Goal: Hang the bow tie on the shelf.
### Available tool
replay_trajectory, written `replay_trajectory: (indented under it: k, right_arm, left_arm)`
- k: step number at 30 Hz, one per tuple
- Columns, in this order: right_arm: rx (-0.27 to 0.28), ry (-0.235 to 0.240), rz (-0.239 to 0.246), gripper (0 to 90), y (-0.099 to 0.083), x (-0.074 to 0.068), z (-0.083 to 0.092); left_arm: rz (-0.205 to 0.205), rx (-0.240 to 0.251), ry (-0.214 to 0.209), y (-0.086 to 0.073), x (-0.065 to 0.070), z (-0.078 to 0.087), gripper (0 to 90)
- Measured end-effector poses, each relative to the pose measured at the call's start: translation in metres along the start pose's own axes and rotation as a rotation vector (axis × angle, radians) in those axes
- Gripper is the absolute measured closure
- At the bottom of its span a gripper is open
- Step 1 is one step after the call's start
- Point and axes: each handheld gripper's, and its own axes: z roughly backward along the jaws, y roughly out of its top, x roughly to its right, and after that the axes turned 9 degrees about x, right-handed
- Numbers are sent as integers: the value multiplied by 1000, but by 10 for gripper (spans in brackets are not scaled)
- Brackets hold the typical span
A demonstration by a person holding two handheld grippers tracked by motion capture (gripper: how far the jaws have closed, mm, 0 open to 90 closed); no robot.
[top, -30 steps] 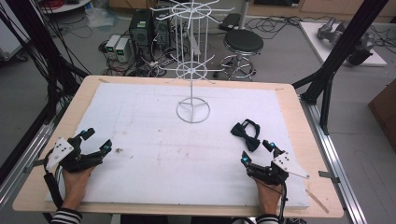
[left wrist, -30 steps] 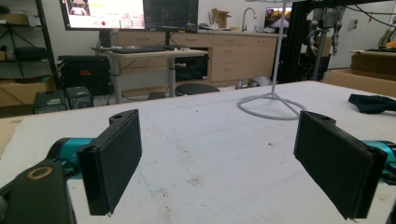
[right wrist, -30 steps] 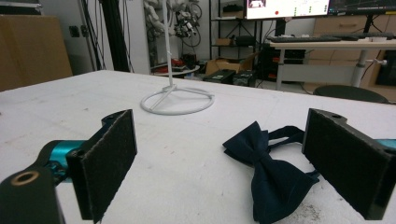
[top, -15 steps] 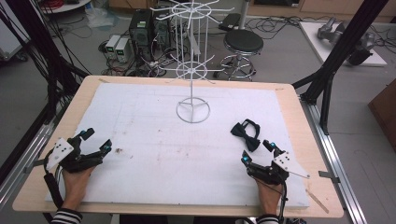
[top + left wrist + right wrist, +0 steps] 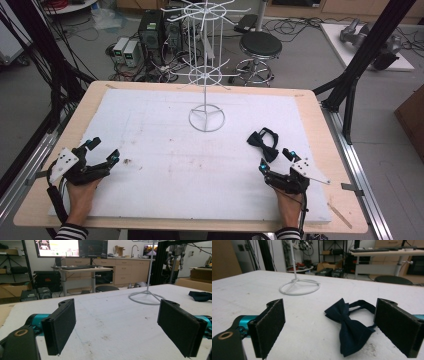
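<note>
Nothing had moved since a second earlier: both tools, left tool (image 5: 102, 152) and right tool (image 5: 274, 159), rested jaws apart, the right just short of the bow tie (image 5: 264, 143), seemingly poised to grasp it.

bow tie (image 5: 264, 144) right of rack (image 5: 206, 118)

Both hands rest low at the table's near edge, striped sleeves showing at the wrists. The left gripper (image 5: 100, 152) sits at the near left, jaws spread wide and holding nothing. The right gripper (image 5: 274, 160) sits at the near right, jaws likewise wide apart.
</note>
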Motion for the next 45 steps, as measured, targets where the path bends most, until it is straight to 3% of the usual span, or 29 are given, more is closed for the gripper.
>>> replay_trajectory:
  k: [6, 11, 16, 19, 22, 24, 26, 33, 36, 39, 45]
  right_arm:
    - [-24, -2, -6, 93, 12, 5, -2]
    - [-79, 3, -18, 93, 23, 9, -8]
    - [-161, 9, -20, 93, 30, 13, -17]
    - [-243, 8, -23, 94, 34, 17, -24]
    - [-280, 6, -33, 96, 36, 20, -27]
    - [-310, 28, -38, 155, 37, 23, -30]
    - [-329, 52, -45, 160, 38, 24, -32]
    - [-395, 43, -40, 160, 40, 30, -38]
    - [-436, 53, -33, 205, 41, 34, -42]
    - [-464, 55, -57, 211, 41, 37, -44]
    - [-515, 31, -92, 308, 39, 47, -51]
  left_arm:
    - [5, 2, 4, 0, 0, 0, 155]
    - [4, 2, 6, 0, 0, 0, 154]
    - [5, 1, 6, 0, 0, 0, 154]
    - [6, 0, 7, 0, 0, 0, 154]
    - [6, -1, 9, 0, 0, 0, 154]
    - [4, 0, 9, 0, 0, 0, 154]
    - [3, -3, 8, 0, 0, 0, 154]
    - [4, -3, 10, 0, 0, 0, 154]
    - [5, -4, 11, 0, 0, 0, 154]
    - [6, -3, 10, 0, 0, -1, 154]
    - [8, -3, 12, 0, 0, -1, 154]
